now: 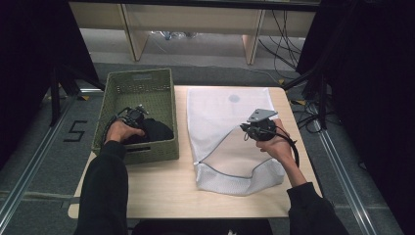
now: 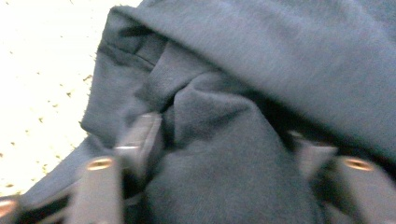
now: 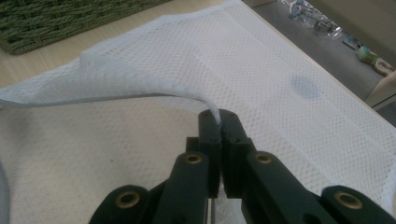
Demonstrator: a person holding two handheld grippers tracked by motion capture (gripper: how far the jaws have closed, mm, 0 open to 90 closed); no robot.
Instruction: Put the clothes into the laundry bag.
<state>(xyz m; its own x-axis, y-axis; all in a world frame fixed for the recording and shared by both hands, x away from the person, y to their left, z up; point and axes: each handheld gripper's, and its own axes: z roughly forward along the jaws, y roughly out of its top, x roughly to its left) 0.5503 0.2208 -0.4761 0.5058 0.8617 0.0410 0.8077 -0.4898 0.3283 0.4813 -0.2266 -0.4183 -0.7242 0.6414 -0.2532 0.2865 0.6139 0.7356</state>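
**Garment going from basket to mesh bag**

Garment (image 1: pixel 155 129) sits dark in the green basket (image 1: pixel 147 85) at the table's left edge; my left gripper (image 1: pixel 132 116) is down in it. My right gripper (image 1: pixel 254 128) lifts the white mesh bag's (image 1: pixel 220 112) flap.

Left gripper view: jaws spread wide around a fold of cloth (image 2: pixel 224 140), not yet pinched. I should bite deep into it.

Right gripper view: jaws closed tight on the bag's rim (image 3: pixel 140 95). Hold it high, keeping the mouth open.

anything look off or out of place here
Nothing damaged or spilled. The white mesh laundry bag has a faint grey spot near its far end. The right gripper pinches its opening edge up; the left gripper is down on the dark garment in the green basket.
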